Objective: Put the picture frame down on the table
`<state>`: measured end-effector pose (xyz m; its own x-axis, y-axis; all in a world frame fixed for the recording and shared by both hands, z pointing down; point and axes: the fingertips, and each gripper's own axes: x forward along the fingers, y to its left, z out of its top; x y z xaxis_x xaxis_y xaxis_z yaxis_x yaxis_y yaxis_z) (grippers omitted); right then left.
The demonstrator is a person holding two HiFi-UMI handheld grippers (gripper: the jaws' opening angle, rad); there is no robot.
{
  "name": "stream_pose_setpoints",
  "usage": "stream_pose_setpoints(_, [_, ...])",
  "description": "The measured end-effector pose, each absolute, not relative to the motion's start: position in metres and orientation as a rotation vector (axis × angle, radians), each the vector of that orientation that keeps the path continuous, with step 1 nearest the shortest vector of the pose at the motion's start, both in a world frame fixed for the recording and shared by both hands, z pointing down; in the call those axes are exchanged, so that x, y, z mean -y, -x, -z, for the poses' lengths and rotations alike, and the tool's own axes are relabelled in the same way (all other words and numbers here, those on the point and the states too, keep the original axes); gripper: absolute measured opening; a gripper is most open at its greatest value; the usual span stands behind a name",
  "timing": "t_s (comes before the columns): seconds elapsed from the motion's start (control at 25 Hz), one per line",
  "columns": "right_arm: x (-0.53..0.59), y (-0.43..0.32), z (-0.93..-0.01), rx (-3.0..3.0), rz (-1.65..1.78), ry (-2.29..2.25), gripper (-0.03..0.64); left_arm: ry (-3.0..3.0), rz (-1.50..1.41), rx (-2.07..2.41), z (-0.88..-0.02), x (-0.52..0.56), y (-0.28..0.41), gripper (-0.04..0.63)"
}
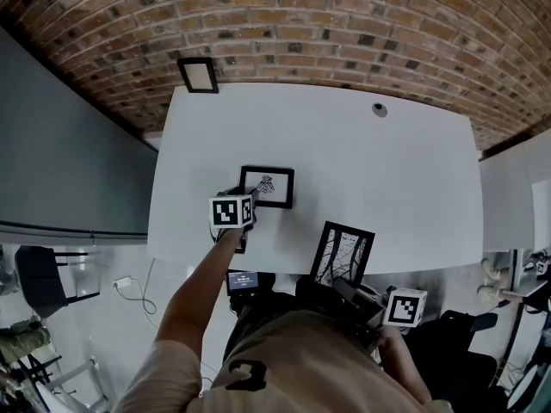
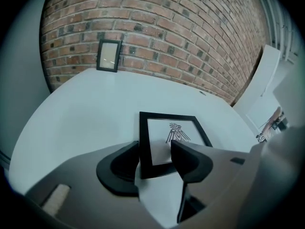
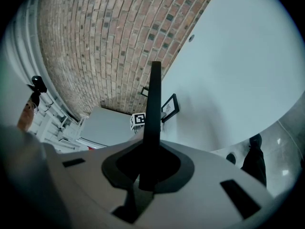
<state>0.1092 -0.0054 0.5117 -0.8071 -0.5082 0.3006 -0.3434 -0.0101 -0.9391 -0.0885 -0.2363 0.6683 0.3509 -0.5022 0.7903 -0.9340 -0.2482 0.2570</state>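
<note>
Brick wall (image 1: 344,24) runs behind the white table (image 1: 387,170), and a grey panel (image 1: 60,162) stands off its left end. At the table's far left corner a small empty frame (image 1: 197,74) leans upright against the bricks, well apart from your work. A small round object (image 1: 379,108), too small to identify, sits near the far edge. Nothing lies between these and your grippers.

Your flat picture frame (image 1: 267,186), the one with the bird-like drawing, lies face up on the tabletop, left of centre. Your left gripper (image 1: 245,198) sits at its near left corner. In the left gripper view the jaws stand apart. That corner of the flat picture frame (image 2: 174,132) lies in the gap. One jaw is just outside the left border and the other sits over the print. Whether either pad touches the border cannot be told.

Your right gripper (image 1: 344,286) hangs at the table's near edge, close to your body. Its jaws are closed on the bottom edge of a second picture frame (image 1: 343,253), which tilts up over the edge. In the right gripper view that second picture frame (image 3: 154,104) shows edge-on, rising straight out of the pinch.
</note>
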Motion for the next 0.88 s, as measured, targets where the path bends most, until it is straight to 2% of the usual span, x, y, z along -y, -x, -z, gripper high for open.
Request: stream_pose_setpoints(0.88, [0.0022,-0.1097,-0.5142,-2.088,1.928,0.926,0.029,-1.75,-0.692,1.356,-0.672,0.2396,0.0922,0.175])
